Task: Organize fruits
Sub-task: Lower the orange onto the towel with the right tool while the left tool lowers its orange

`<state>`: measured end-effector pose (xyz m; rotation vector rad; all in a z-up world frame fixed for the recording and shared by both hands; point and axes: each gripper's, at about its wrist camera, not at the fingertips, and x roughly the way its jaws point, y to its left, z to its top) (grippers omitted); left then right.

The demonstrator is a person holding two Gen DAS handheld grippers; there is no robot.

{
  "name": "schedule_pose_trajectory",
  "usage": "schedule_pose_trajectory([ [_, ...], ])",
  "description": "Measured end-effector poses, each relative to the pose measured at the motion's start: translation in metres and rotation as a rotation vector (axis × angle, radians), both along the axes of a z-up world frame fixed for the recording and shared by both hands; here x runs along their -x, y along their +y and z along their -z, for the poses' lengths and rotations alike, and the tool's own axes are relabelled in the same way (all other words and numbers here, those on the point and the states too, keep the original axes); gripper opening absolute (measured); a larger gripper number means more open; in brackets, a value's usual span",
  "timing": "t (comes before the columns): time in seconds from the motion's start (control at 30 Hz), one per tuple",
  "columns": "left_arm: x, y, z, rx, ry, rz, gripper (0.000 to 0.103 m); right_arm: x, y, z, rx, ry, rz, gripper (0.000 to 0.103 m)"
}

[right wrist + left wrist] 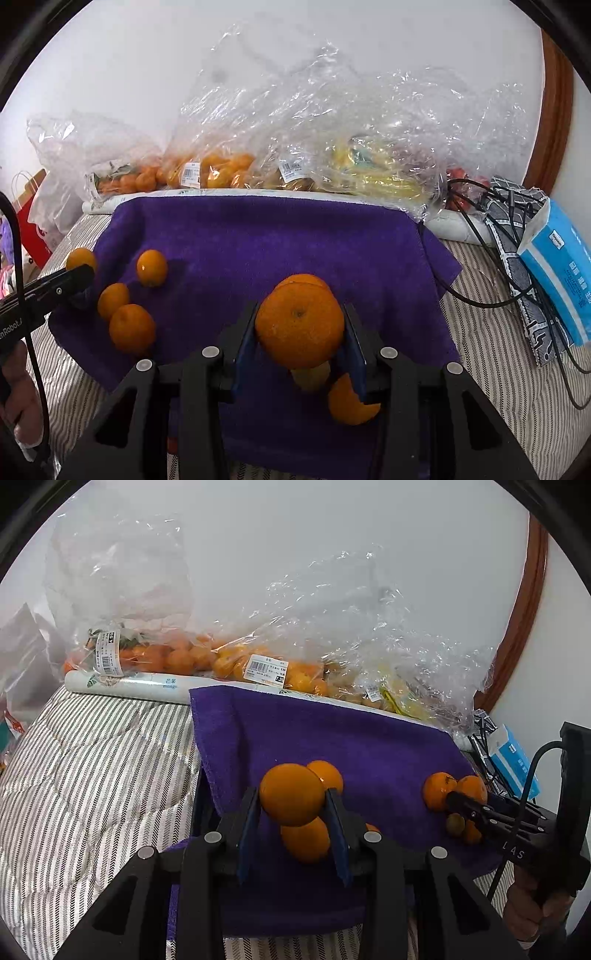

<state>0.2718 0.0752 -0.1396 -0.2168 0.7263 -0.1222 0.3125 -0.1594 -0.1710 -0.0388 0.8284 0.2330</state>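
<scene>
Both grippers gripping oranges over the purple towel (258, 236)

Left gripper (293, 805) is clamping a smooth orange (291, 794); right gripper (300, 325) is squeezing a mandarin (300, 326), hiding fruit beneath.

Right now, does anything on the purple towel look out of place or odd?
Little stands out. Each gripper holds an orange fruit: left gripper, right gripper. The purple towel lies slightly askew, one corner hanging over the striped bedding. A small yellow-green fruit sits among the orange ones.

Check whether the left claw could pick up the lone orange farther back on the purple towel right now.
Probably not yet: the left claw is already shut on an orange. The path to the lone orange across the purple towel looks clear otherwise.
</scene>
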Motion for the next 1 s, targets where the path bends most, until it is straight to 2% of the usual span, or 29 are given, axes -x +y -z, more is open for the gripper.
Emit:
schedule_pose_trajectory([
  [1.0, 0.003, -0.006, -0.001, -0.018, -0.010, 0.019, 0.034, 0.006, 0.011, 0.000, 0.021, -0.010, -0.040, 0.043],
])
